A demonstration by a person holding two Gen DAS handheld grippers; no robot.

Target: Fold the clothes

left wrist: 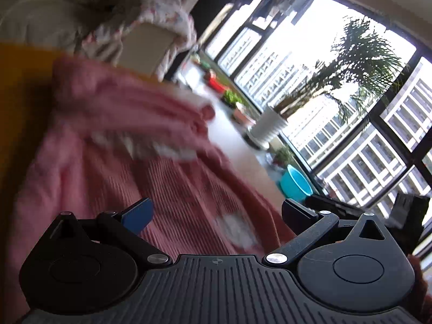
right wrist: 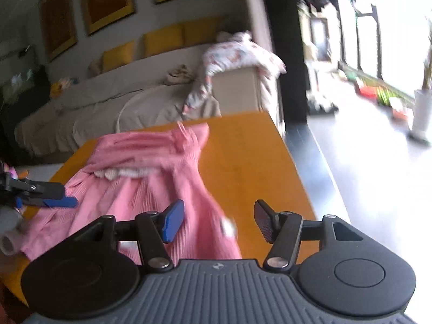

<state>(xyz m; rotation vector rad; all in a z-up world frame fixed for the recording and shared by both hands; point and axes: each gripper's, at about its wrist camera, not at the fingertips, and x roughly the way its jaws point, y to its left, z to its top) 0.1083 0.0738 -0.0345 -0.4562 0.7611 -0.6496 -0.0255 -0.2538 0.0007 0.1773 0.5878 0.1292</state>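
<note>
right wrist view is showing a pink ribbed garment (right wrist: 151,178) lying crumpled on the orange table (right wrist: 251,167); both the right hand-held gripper (right wrist: 216,221) and left hand-held gripper (left wrist: 216,213) are gaping wide, holding nothing; no writing is reading clearly.

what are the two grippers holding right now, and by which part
Nothing. The left gripper and the right gripper both stand open, with no cloth between the fingers. The pink garment lies loose on the orange table.

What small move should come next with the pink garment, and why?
Probably lower the open right gripper onto the near edge of the pink ribbed garment and close. It lies crumpled on the orange wooden table; the left gripper is open too, holding nothing.
</note>
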